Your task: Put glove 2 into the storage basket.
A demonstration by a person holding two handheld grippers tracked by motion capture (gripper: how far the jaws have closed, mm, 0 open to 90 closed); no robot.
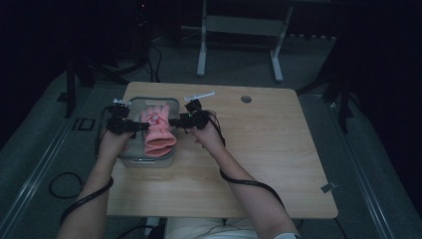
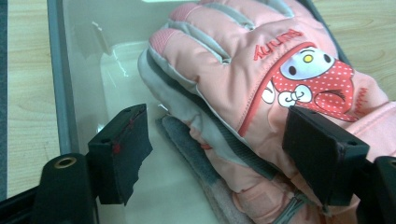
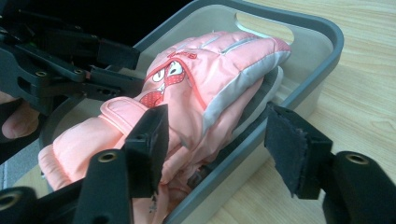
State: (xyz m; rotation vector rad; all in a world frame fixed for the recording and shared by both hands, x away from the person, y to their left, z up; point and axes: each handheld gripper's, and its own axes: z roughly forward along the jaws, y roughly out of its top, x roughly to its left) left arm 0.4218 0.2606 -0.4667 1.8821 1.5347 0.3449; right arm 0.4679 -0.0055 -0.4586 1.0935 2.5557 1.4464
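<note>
Pink and grey ski gloves [image 1: 158, 130] lie stacked in a grey plastic bin [image 1: 130, 158] at the left part of the wooden tabletop [image 1: 268, 149] in the high view, their cuffs draped over the bin's near rim. The left tongs [image 1: 141, 126] reach in from the bin's left side and the right tongs [image 1: 174, 121] from its right, each tip right at the gloves.

In the left gripper view, the left tongs [image 2: 224, 154] stand spread. One jaw hangs over the bare bin floor [image 2: 116, 74], apart from the fabric; the other sits at the top glove [image 2: 243, 60] near its cartoon patch [image 2: 313, 79], and whether it touches I cannot tell.

In the right gripper view, the right tongs [image 3: 219, 149] are spread too, pinching nothing. One jaw stands in front of the glove cuff [image 3: 88, 140] and the other outside the bin wall [image 3: 322, 51], so the rim and the gloves' edge lie between them. The left tongs [image 3: 116, 70] show beyond, at the gloves' far side.
</note>
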